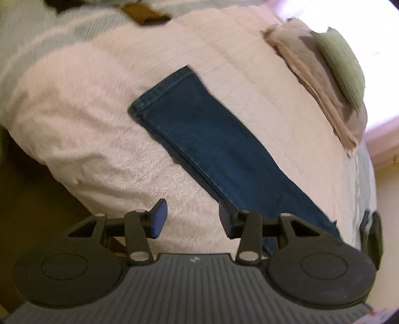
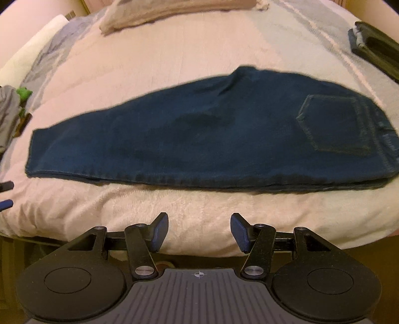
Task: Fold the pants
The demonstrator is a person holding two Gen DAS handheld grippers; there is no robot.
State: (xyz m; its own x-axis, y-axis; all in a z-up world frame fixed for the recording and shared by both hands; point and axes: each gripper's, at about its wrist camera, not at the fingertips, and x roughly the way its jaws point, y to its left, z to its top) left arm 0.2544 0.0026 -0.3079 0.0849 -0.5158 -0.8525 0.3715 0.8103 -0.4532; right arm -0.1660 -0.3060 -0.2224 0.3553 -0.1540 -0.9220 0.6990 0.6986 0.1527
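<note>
Dark blue jeans lie flat on a pale fleece blanket, folded lengthwise with one leg on the other. The waist and a back pocket are at the right, the hems at the left. In the left wrist view the jeans' legs run diagonally, hem end farthest away. My left gripper is open over the blanket near the jeans' edge, holding nothing. My right gripper is open at the bed's near edge, short of the jeans. At the left edge of the right wrist view, the left gripper's fingertips show.
Folded beige cloth with a green folded item on it lies at the bed's far side. A dark folded item sits at the right. Grey cloth and a green thing lie at the left. A brown object is far back.
</note>
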